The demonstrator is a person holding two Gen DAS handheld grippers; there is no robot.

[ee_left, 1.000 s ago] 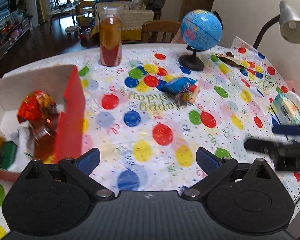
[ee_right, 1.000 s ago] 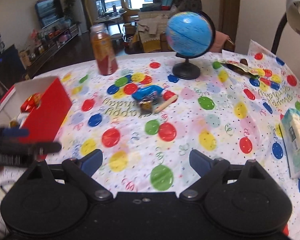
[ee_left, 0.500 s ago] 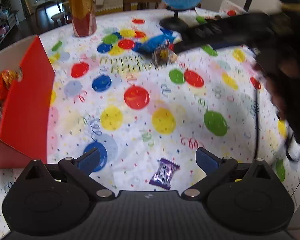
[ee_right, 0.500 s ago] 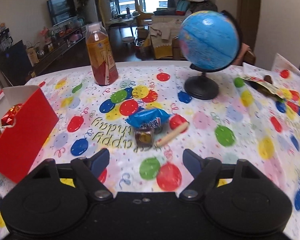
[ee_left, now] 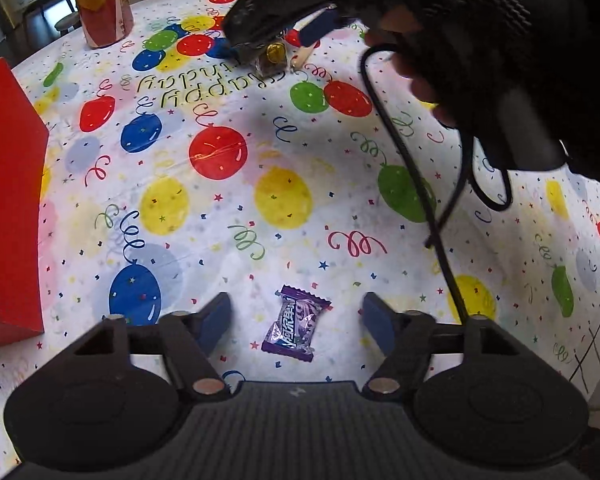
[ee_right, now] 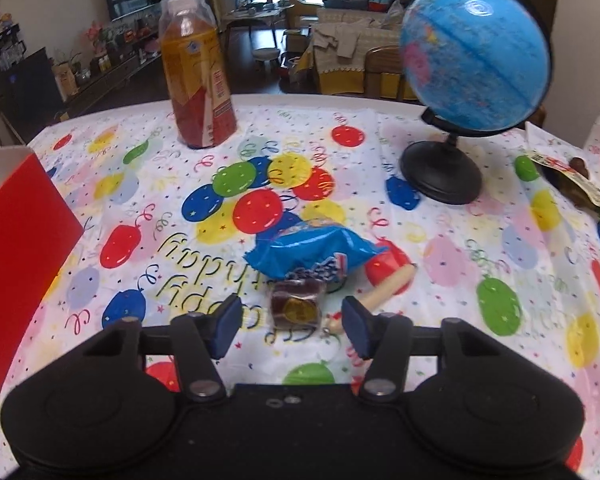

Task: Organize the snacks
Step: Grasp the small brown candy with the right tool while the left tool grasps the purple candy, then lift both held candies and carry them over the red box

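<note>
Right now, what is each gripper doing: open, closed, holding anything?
Left gripper: open, empty, purple candy lying between its fingers.
Right gripper: open, empty, brown wrapped snack between its fingers.

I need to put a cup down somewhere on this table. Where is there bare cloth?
Free: the wide stretch between the red box, the purple candy and the snack pile, and between bottle and globe. Crowded: around the blue packet, where the right gripper is.

Balloon-print tablecloth [ee_left: 220,152] under purple candy [ee_left: 296,323], red box [ee_left: 8,208], globe [ee_right: 474,60].
</note>
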